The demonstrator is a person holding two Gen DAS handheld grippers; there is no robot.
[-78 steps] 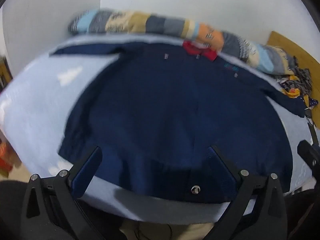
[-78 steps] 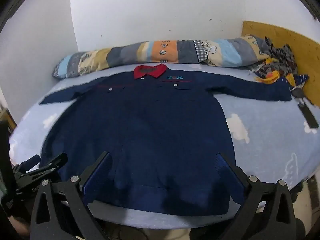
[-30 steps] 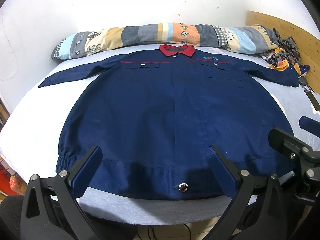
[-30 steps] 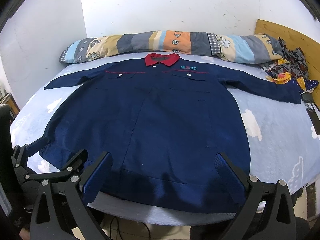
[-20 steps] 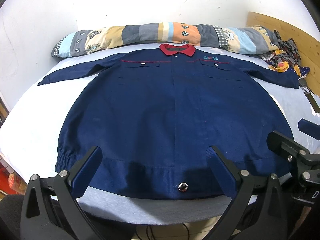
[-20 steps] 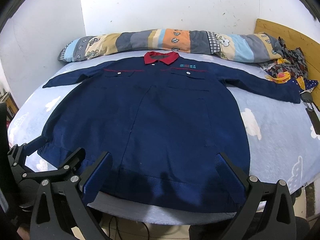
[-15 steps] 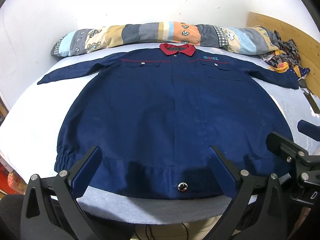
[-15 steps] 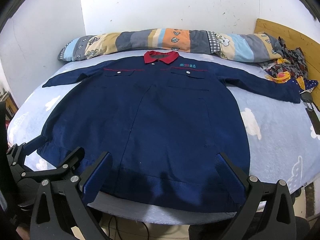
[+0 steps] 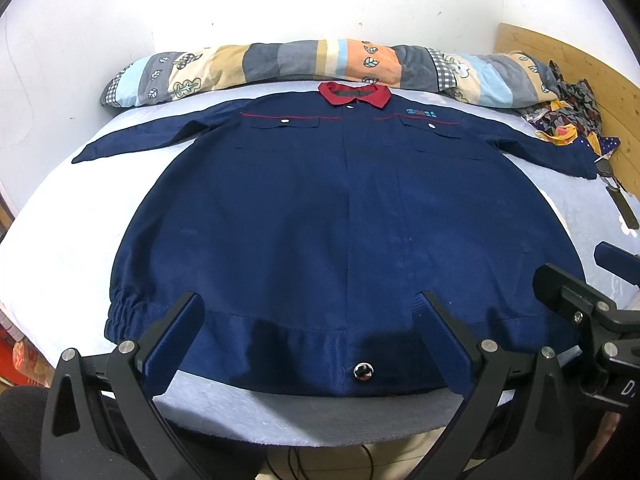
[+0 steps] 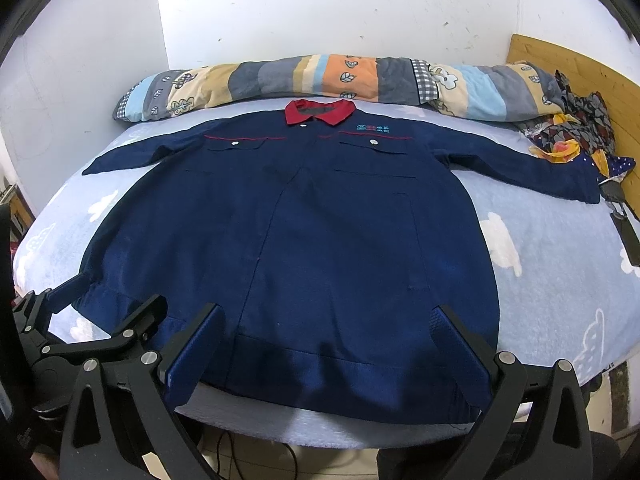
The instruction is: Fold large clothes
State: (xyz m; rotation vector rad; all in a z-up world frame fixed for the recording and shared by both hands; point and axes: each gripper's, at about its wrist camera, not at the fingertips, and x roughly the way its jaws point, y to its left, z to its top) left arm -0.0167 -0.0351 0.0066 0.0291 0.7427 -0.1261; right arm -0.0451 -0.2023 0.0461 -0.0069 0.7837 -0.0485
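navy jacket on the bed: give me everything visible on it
The navy jacket is a long-sleeved work jacket of sturdy woven cloth with a red collar, red chest piping, two flapped chest pockets with snaps, a small chest logo and an elastic hem with a metal snap. It lies flat, front up and closed, on the light blue sheet, sleeves spread, collar toward the striped bolster. Neither gripper touches it.

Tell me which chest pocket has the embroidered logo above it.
The chest pocket nearer the wooden headboard; teal and red lettering sits just above its flap. The other pocket has only red piping.
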